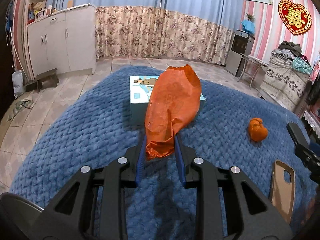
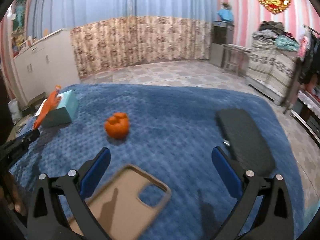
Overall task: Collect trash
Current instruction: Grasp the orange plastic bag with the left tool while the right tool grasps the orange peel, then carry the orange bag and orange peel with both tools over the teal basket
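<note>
- Orange plastic, thin and crinkled: the trash bag [image 1: 172,110] stands up out of the left gripper [image 1: 160,140], whose blue fingers [image 1: 141,158] are closed in narrowly on its bunched lower end, pinching it from both sides.
- The bag rises in front of a teal box [image 1: 138,98] with a cartoon bear on its lid; the box sits on the blue knitted blanket [image 1: 80,130], and from the right wrist view the bag [image 2: 47,108] leans against the box's left side.
- To the right of the box, well apart from it, an orange peel [image 2: 117,126] lies on the blanket by itself, touching neither gripper.
- Nearer the cameras, a tan phone case [image 2: 124,198] lies flat, inside up, under the right gripper's left finger.
- The right gripper [image 2: 161,168] hangs over the blanket with its blue fingers [image 2: 224,166] spread wide and nothing between them; the peel lies ahead of it, a little left.
- Furthest right, a dark grey zipped pouch [image 2: 242,136] lies just beyond the right finger.
- Behind, white cabinets [image 1: 60,40] stand left and a floral curtain [image 1: 160,34] spans the wall.
</note>
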A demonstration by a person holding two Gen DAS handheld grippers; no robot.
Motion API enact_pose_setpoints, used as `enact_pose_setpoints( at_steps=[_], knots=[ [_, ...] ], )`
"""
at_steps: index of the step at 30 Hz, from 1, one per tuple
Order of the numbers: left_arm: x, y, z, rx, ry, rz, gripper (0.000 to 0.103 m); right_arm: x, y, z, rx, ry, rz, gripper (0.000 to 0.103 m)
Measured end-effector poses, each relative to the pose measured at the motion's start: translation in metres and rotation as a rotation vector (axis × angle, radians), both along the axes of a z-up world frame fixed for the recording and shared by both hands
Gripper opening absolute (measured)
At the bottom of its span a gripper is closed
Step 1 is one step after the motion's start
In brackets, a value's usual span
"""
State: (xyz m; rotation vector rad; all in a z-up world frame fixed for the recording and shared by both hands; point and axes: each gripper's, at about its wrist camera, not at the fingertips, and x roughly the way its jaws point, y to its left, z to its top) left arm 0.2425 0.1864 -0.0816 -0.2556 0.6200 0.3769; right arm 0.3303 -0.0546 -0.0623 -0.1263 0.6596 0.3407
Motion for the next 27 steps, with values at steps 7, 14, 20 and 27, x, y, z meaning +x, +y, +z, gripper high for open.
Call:
enact_pose_setpoints(
  at_steps=[7,14,20,27],
  knots=[
    [-0.001,0.005,0.0,-0.019,-0.008,0.017,0.026,0.031,0.048,-0.009,-0.078,0.044,0.091,0.098],
    [-0.002,0.007,-0.001,-0.025,-0.012,0.016,0.026,0.06,0.071,-0.019,-0.105,0.166,0.171,0.065],
    [-0.002,0.007,-0.001,-0.024,-0.01,0.015,0.026,0.049,0.081,-0.021,-0.129,0.138,0.218,0.032],
    [-0.001,0.008,0.0,-0.023,-0.008,0.014,0.026,0.013,0.047,0.003,-0.076,0.059,0.175,0.028]
  ],
)
